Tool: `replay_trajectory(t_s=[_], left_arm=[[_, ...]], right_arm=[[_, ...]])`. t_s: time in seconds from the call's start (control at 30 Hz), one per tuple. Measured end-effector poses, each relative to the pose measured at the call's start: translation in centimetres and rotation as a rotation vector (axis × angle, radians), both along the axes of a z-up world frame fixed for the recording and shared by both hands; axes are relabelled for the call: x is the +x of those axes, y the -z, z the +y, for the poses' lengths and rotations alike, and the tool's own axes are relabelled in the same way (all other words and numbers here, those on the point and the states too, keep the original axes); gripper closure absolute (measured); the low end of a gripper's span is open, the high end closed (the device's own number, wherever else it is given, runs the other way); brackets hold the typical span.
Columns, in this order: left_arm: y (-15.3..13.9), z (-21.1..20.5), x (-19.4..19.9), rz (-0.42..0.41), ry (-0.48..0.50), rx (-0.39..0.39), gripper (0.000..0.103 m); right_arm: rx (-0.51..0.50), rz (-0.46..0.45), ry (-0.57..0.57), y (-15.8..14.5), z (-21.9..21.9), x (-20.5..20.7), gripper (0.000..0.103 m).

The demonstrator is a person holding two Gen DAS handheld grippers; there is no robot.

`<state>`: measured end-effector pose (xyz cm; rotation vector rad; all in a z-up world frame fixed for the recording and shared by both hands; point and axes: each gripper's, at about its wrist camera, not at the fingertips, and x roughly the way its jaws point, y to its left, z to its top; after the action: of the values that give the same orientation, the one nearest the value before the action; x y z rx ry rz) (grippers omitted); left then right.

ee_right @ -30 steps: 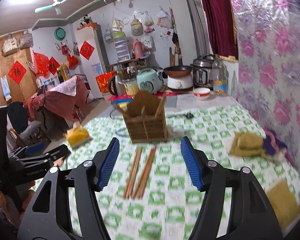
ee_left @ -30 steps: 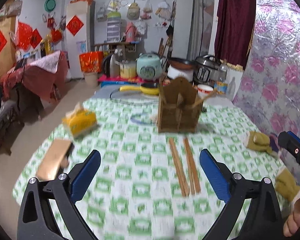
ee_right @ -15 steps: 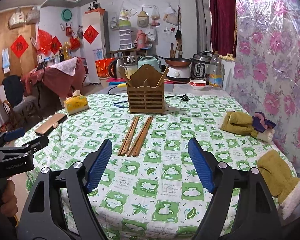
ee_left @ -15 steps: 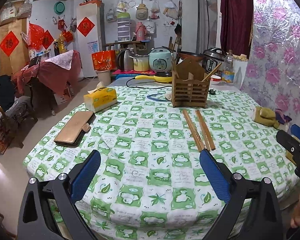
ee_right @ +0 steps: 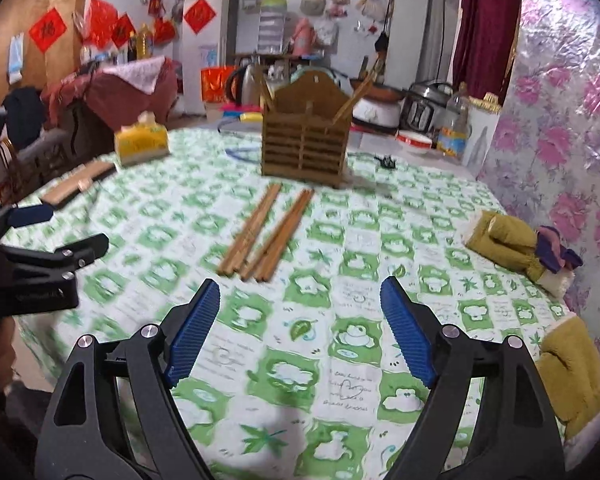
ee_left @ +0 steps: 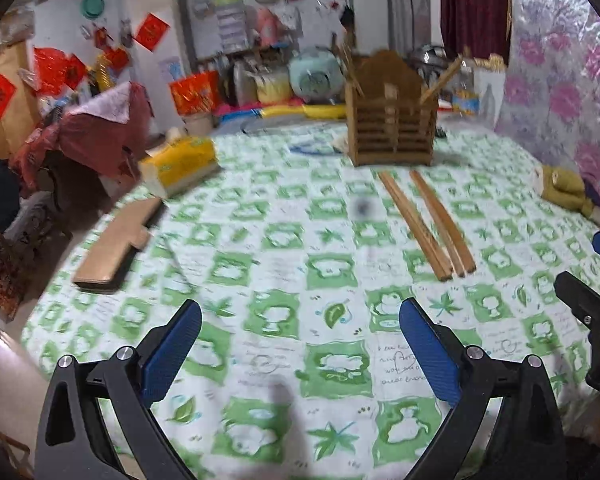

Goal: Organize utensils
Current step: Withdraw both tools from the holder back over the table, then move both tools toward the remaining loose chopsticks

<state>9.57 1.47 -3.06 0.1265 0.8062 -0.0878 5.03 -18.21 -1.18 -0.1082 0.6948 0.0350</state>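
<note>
Several wooden chopsticks [ee_left: 428, 224] lie side by side on the green-and-white tablecloth [ee_left: 292, 320], in front of a slatted wooden utensil holder [ee_left: 392, 120] that has a few sticks in it. They also show in the right wrist view: chopsticks [ee_right: 266, 236], holder [ee_right: 306, 148]. My left gripper [ee_left: 300, 352] is open and empty, over the cloth short of the chopsticks. My right gripper [ee_right: 300, 336] is open and empty, just short of the near ends of the chopsticks.
A yellow tissue box [ee_left: 178, 166] and a tan wallet [ee_left: 118, 246] lie at the left. Olive gloves [ee_right: 512, 244] lie at the right, near a floral wall. Cookers, a bowl [ee_right: 414, 140] and a bottle stand behind the holder.
Both grippers have moved forward and lower over the table, nearer the chopsticks. Both stay open and empty. Nothing on the table has moved.
</note>
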Motion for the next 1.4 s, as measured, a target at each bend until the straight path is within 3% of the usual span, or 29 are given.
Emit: replay_trajectory(t_s=[0.4,0.73,0.87,0.97,1.03,1.1,1.4], left_arm=[[3.7,-4.6,6.4,0.215,0.167,-0.031,0.006],[5.5,-7.0,8.4,0.301,0.259,0.004,0.006],[5.5,-6.2,9.3,0.279,0.226,0.05,0.005],[5.5,-4.1,10.6,0.259,0.132,0.077,0.005],[5.6,-2.8,11.1,0.262,0.094,0.056,0.005],[5.6,-2.0,11.2,0.283,0.086,0.002,0.005],[5.6,-2.9,10.9,0.273,0.112,0.02,0.005]], right_arm=[[0.041,0.126,0.02,2.7,-3.2,6.0,0.023],[0.129,0.168,0.053,3.9,-5.4,9.0,0.023],[0.135,0.197,0.034,4.4,-5.2,9.3,0.023],[0.112,0.215,0.01,4.8,-4.6,9.2,0.023],[0.096,0.215,-0.024,4.7,-3.9,9.0,0.023],[0.077,0.218,-0.057,4.8,-3.1,8.9,0.023],[0.018,0.28,-0.131,5.7,-0.9,9.5,0.024]])
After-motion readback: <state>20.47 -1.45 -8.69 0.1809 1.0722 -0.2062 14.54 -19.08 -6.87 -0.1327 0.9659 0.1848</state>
